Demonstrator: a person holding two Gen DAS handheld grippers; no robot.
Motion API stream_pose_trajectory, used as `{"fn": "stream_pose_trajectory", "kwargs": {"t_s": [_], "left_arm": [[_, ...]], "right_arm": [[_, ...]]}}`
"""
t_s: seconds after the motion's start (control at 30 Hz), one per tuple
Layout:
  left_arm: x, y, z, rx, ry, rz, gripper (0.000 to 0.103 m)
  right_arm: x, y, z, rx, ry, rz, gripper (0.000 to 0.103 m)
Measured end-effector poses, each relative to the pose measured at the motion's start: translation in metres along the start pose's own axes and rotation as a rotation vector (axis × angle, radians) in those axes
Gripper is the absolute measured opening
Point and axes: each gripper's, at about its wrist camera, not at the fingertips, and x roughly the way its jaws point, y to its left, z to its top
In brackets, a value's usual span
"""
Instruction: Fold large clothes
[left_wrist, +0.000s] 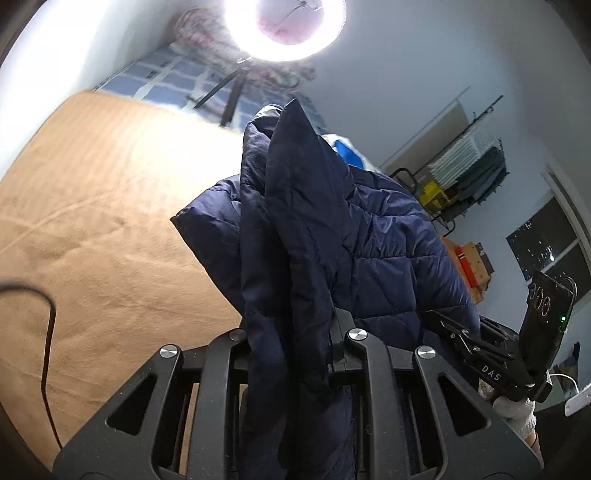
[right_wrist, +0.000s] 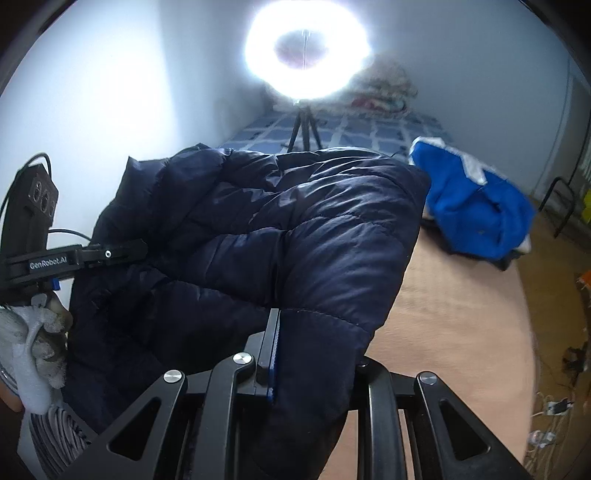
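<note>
A dark navy quilted puffer jacket (left_wrist: 332, 229) is held up above the tan bed cover (left_wrist: 92, 221). My left gripper (left_wrist: 295, 332) is shut on a bunched fold of it; the fabric hangs between the fingers and hides the tips. In the right wrist view the jacket (right_wrist: 277, 229) drapes wide. My right gripper (right_wrist: 295, 332) is shut on its edge, one finger (right_wrist: 269, 343) showing, the other under the fabric. The left gripper shows in the right wrist view (right_wrist: 122, 253), clamped on the jacket. The right gripper shows in the left wrist view (left_wrist: 454, 332), at the jacket's edge.
A bright ring light on a tripod (right_wrist: 304, 125) stands at the far end on a blue checked sheet (right_wrist: 369, 129). A blue garment (right_wrist: 476, 210) lies on the bed at right. A shelf rack (left_wrist: 465, 177) and boxes (left_wrist: 469, 266) stand by the wall. A black cable (left_wrist: 48, 350) crosses the cover.
</note>
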Motion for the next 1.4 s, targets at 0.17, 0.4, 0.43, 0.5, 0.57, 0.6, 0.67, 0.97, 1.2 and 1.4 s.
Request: {"fn": "stream_pose_trajectory", "kwargs": {"t_s": [0.17, 0.4, 0.43, 0.5, 0.57, 0.6, 0.67, 0.97, 1.2, 1.4], "left_arm": [[0.002, -0.032, 0.008, 0.020, -0.019, -0.024, 0.018], [0.023, -0.062, 0.032, 0.026, -0.026, -0.047, 0.018], [0.028, -0.067, 0.036, 0.031, -0.025, -0.049, 0.018], [0.038, -0.075, 0.045, 0.040, -0.024, -0.055, 0.018], [0.050, -0.089, 0.054, 0.054, -0.021, -0.058, 0.018], [0.054, -0.095, 0.057, 0.059, -0.018, -0.060, 0.018], [0.066, -0.107, 0.063, 0.074, -0.016, -0.062, 0.018], [0.125, -0.162, 0.092, 0.130, 0.000, -0.085, 0.018], [0.176, -0.186, 0.117, 0.174, 0.001, -0.094, 0.018], [0.217, -0.192, 0.144, 0.205, -0.006, -0.088, 0.018]], "right_arm": [[-0.023, -0.017, 0.005, -0.004, -0.030, -0.020, 0.018], [-0.040, -0.054, 0.027, -0.037, -0.048, -0.046, 0.018], [-0.041, -0.060, 0.030, -0.038, -0.052, -0.049, 0.018], [-0.045, -0.073, 0.035, -0.034, -0.062, -0.054, 0.018], [-0.046, -0.088, 0.041, -0.031, -0.067, -0.062, 0.018], [-0.046, -0.096, 0.044, -0.031, -0.069, -0.068, 0.018], [-0.045, -0.110, 0.050, -0.027, -0.075, -0.076, 0.018], [-0.043, -0.177, 0.066, 0.009, -0.098, -0.113, 0.018], [-0.025, -0.229, 0.082, 0.043, -0.131, -0.091, 0.018], [0.003, -0.278, 0.095, 0.093, -0.186, -0.012, 0.018]]}}
